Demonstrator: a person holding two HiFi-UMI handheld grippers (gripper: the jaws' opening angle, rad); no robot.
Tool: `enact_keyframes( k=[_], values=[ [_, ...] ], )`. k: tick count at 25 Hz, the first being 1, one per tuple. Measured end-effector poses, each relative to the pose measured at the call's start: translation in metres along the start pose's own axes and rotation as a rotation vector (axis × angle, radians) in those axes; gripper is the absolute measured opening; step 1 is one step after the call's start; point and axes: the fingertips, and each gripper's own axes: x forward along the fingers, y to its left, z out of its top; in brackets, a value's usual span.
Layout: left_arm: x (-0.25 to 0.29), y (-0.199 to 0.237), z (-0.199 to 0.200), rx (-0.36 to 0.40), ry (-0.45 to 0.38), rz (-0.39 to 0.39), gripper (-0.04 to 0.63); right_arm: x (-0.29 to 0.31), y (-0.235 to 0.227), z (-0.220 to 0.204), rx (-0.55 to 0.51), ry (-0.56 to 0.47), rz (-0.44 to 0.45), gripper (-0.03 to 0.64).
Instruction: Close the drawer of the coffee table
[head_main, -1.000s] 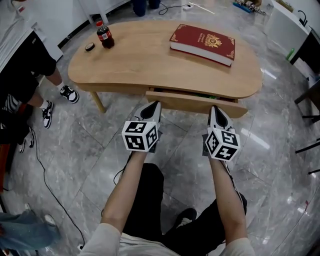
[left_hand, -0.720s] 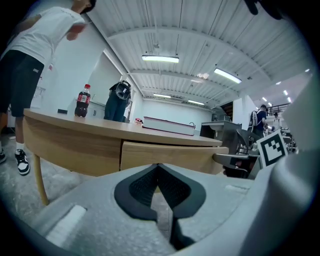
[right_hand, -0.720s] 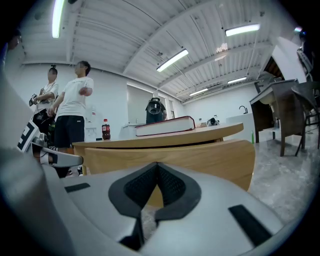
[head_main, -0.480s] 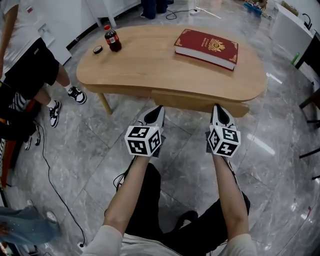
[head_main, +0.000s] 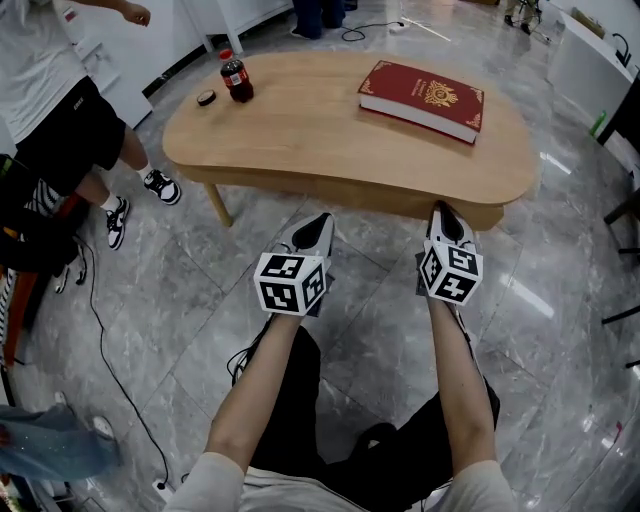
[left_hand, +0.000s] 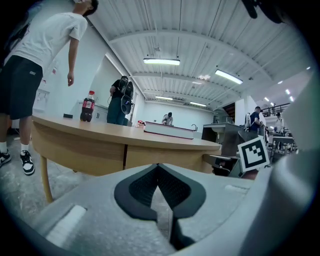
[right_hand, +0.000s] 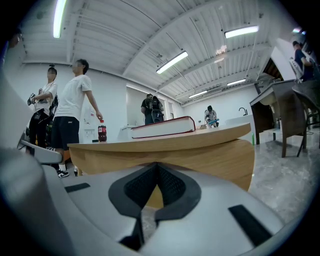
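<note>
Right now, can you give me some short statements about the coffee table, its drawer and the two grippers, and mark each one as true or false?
1. The drawer is shut, its front in line with the panel beside it. True.
2. The red book lies on the floor. False: it lies flat on the coffee table.
3. The left gripper and the right gripper both have their jaws together and hold nothing. True.
4. The cola bottle lies on its side. False: it stands upright near the table's far left edge.
</note>
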Motion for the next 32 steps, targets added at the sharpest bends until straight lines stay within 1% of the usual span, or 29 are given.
enact_keyframes(
  k=[2, 6, 11, 15, 19, 22, 25, 26, 29, 32],
  values=[
    [-0.001, 0.0, -0.001, 0.008, 0.005, -0.002, 0.008, 0.002, -0.002, 0.0, 0.006, -0.002, -0.003, 0.015],
    [-0.003, 0.005, 0.001, -0.005, 0.009, 0.001, 0.008, 0.006, -0.003, 0.002, 0.019, -0.01, -0.007, 0.015],
    [-0.007, 0.003, -0.002, 0.007, 0.025, -0.009, 0.008, 0.008, -0.002, 0.001, 0.04, -0.004, -0.016, 0.015],
    [-0.011, 0.003, 0.004, -0.008, 0.012, -0.008, 0.008, 0.016, -0.005, 0.004, 0.034, -0.005, -0.013, 0.015],
    [-0.017, 0.001, 0.005, 0.003, 0.01, -0.011, 0.008, 0.019, -0.008, 0.003, 0.044, -0.009, -0.028, 0.015],
    [-0.02, 0.003, 0.005, 0.012, 0.01, -0.011, 0.008, 0.019, -0.008, 0.002, 0.048, 0.013, -0.002, 0.015],
    [-0.024, 0.011, 0.011, 0.016, -0.006, -0.005, 0.008, 0.018, -0.005, 0.0, 0.099, 0.031, 0.034, 0.015],
    [-0.024, 0.013, 0.013, 0.009, -0.012, -0.004, 0.008, 0.016, -0.004, 0.0, 0.101, 0.035, 0.039, 0.015],
    [-0.02, 0.008, 0.011, -0.008, -0.022, -0.022, 0.008, 0.005, 0.0, -0.006, 0.049, 0.061, 0.054, 0.015],
    [-0.016, 0.006, 0.01, 0.016, -0.023, -0.034, 0.008, -0.002, 0.013, -0.016, 0.005, 0.081, 0.088, 0.015]
  ],
)
